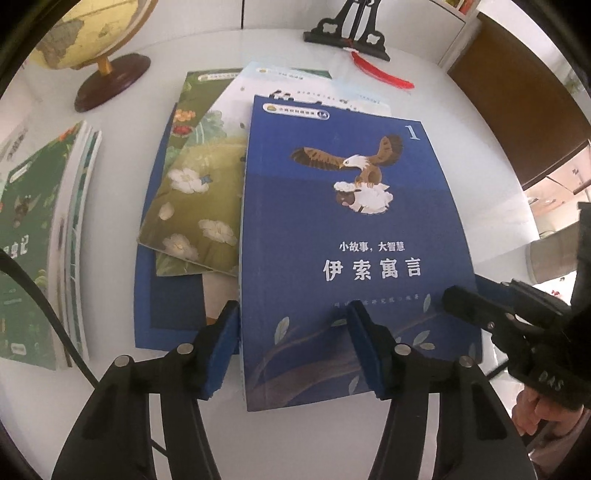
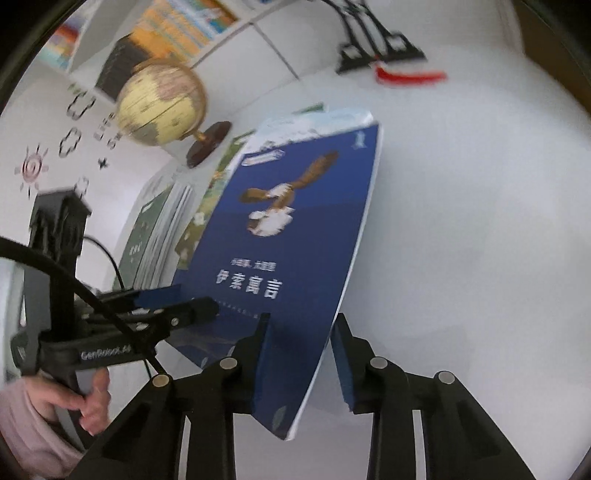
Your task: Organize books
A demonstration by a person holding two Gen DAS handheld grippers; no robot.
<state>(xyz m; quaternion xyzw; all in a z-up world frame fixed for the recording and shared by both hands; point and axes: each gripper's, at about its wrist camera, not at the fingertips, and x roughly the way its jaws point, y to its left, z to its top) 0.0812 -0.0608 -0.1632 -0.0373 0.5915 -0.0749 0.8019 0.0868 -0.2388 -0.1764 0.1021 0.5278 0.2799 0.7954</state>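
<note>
Left gripper point(image 1: 293, 332) sits at the near left corner of the blue book point(image 1: 351, 229): left pad against the spine edge, right pad on the cover; whether it is pinching cannot be told. Right gripper point(image 2: 301, 356) straddles the near right edge of the same book, one pad over the cover, the other just outside the edge, a small gap visible; firm grip cannot be told. Blue book, with eagle and sheep on its cover, tops an untidy pile with a floral book point(image 1: 192, 206) on the white table point(image 1: 461, 122). Green book stack point(image 1: 33, 240) lies left. Globe point(image 1: 81, 33) far left, black stand point(image 1: 351, 29) far centre, red tassel point(image 1: 384, 75) beside it.
</note>
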